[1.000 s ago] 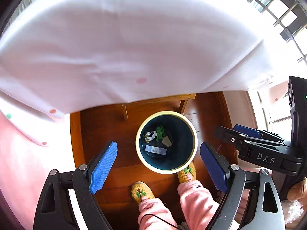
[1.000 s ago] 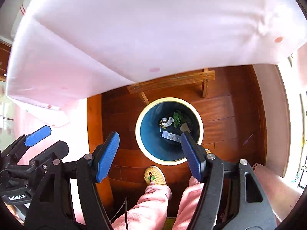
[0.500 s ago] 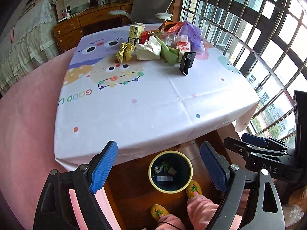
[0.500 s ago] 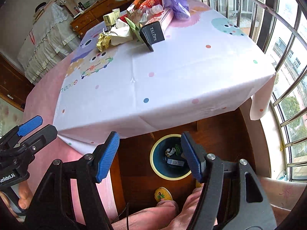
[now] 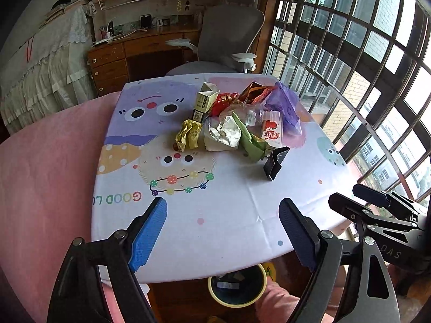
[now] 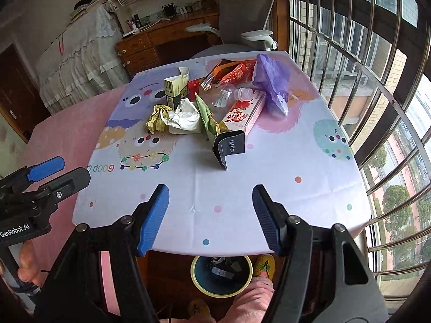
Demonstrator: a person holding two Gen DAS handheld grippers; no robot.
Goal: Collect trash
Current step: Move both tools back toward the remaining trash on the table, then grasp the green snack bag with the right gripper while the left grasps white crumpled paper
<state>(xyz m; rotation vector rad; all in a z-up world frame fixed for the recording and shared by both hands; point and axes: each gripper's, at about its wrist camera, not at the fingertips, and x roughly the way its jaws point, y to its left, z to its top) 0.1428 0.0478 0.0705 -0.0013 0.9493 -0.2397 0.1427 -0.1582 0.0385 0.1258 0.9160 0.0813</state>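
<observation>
While the table (image 5: 188, 231) fills both views, I hold my left gripper (image 5: 223, 231) and right gripper (image 6: 210, 215) wide open and empty over its near edge. The trash heap (image 5: 231, 123) sits far across the cloth, the bin (image 6: 221, 274) on the floor below. Nearest, the black folded card (image 6: 229, 148) stands alone; a careless reach could knock it flat or scatter the wrappers.
</observation>
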